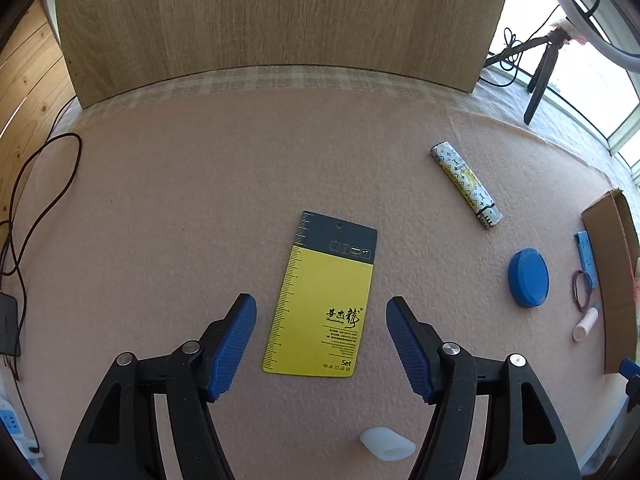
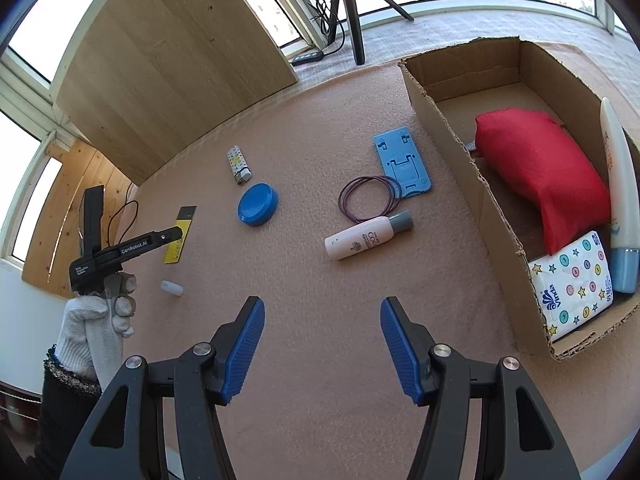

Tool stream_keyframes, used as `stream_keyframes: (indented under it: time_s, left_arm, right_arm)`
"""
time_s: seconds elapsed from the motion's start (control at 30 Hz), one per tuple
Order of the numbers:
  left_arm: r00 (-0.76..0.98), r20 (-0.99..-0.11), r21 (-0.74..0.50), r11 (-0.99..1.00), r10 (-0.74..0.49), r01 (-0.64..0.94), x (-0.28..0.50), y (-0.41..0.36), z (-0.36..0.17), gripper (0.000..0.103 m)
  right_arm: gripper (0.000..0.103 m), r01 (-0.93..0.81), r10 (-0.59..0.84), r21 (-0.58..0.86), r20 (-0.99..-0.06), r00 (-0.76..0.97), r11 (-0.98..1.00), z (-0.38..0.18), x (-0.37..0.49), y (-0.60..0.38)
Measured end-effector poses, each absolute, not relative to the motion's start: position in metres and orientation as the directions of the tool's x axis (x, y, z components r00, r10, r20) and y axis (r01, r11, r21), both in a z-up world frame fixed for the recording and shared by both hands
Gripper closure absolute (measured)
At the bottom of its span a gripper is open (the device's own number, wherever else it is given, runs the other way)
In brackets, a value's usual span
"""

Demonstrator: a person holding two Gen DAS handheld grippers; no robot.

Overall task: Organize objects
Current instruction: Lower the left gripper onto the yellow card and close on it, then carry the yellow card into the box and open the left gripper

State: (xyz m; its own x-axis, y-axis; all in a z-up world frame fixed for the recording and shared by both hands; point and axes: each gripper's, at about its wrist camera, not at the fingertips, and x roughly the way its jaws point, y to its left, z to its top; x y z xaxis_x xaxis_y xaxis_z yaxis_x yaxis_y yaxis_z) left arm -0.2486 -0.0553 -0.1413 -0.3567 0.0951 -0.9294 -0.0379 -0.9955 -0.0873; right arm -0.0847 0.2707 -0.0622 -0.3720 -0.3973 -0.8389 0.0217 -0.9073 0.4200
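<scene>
A yellow and dark card with a ruler edge (image 1: 325, 300) lies flat on the pink cloth, and my open left gripper (image 1: 321, 346) hovers just above its near half with nothing held. To the right lie a patterned lighter (image 1: 466, 183), a blue round lid (image 1: 528, 278) and a small white cap (image 1: 386, 443). My right gripper (image 2: 322, 350) is open over bare cloth, short of a pink bottle (image 2: 368, 237), a purple cord loop (image 2: 368, 196) and a blue phone stand (image 2: 402, 158). The cardboard box (image 2: 452, 128) at the right holds a red pouch (image 2: 540, 168), a tissue pack (image 2: 572, 280) and a cream tube (image 2: 620, 196).
A wooden board (image 1: 272, 20) stands upright at the back of the table. Black cables (image 1: 36, 184) trail at the left edge. A tripod (image 2: 348, 4) stands by the window. A gloved hand (image 2: 96, 316) holds the left gripper's handle at the left of the right wrist view.
</scene>
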Motion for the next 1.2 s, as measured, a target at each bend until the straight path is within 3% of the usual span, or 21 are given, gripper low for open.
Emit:
stream_keyframes:
  time_s: [0.17,0.4,0.87,1.2]
  left_arm:
    - [-0.333,-0.939,-0.070,-0.995,0.088,-0.067,-0.252,-0.049,-0.150,0.034]
    - [-0.332,-0.942,-0.031,-0.995,0.060,-0.090,-0.248,-0.036,-0.152,0.049]
    - [-0.368,-0.927,-0.056,-0.997,0.075,-0.062,-0.230,-0.034,-0.143,0.050]
    - [-0.452,-0.876,-0.111,-0.982,0.170,-0.153,-0.209,0.028,-0.087,0.050]
  right_arm:
    - [0.047,0.005,-0.394,0.422,-0.841,-0.372,-0.906,-0.063,-0.084,0.279]
    - [0.047,0.003,-0.394,0.424,-0.840,-0.374,-0.906,-0.062,-0.083,0.282]
    - [0.047,0.009,-0.400,0.431,-0.831,-0.387,-0.902,-0.055,-0.077,0.293]
    - [0.047,-0.001,-0.366,0.401,-0.836,-0.409,-0.916,-0.050,-0.066,0.311]
